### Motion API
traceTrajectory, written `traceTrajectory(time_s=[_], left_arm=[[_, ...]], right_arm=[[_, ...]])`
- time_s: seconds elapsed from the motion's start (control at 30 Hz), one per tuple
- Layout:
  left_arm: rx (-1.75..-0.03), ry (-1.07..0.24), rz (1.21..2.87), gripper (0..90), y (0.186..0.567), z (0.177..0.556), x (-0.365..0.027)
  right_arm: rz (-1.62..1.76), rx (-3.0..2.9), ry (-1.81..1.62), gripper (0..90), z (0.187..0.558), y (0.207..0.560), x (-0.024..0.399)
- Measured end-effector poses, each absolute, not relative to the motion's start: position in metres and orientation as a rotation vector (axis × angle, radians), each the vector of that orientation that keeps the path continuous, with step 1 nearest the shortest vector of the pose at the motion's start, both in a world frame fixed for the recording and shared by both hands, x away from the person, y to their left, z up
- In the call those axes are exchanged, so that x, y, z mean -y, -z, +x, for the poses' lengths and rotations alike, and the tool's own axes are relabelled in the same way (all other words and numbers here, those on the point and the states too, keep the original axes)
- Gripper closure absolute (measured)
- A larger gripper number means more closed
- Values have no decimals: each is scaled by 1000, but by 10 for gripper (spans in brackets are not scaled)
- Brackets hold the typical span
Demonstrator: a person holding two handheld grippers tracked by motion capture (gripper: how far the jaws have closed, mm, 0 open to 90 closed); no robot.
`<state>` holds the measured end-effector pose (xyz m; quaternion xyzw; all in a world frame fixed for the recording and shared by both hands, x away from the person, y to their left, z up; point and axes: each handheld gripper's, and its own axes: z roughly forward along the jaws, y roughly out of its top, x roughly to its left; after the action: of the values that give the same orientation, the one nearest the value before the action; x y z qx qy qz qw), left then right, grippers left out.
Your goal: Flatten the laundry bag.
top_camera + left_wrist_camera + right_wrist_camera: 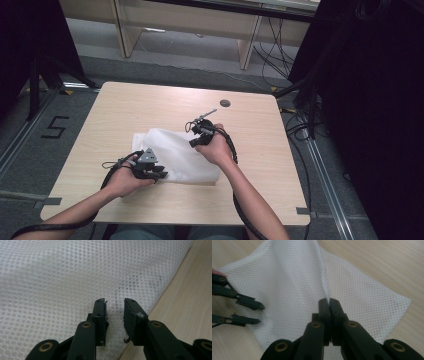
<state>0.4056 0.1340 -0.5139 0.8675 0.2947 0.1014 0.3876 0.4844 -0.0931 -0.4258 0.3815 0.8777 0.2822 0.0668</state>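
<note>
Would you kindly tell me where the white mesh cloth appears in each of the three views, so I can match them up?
High view: white mesh cloth at table centre, between both hands.
Left gripper view: it spreads across the upper left, behind the parted jaws.
Right gripper view: a pinched fold rises from the shut right gripper.
Shared landmark: the light wooden table.

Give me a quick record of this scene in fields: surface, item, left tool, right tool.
surface: wooden table
item: white mesh cloth, lying on the table, one fold lifted
left tool: jaws apart over the cloth near its edge, not pinching it
right tool: shut on a fold of the cloth, pulling it up into a ridge
</note>
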Motion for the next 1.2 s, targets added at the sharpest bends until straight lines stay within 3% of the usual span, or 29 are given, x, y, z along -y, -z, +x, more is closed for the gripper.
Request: traceTrajectory(time_s=[0.47, 1.2], left_arm=[[-781, -262, 2195, 727, 514, 405, -134], [-837, -289, 2185, 733, 514, 410, -124]], right_arm=[[1061, -2625, -953, 900, 437, 419, 98], [884, -2572, -1110, 900, 419, 387, 90]])
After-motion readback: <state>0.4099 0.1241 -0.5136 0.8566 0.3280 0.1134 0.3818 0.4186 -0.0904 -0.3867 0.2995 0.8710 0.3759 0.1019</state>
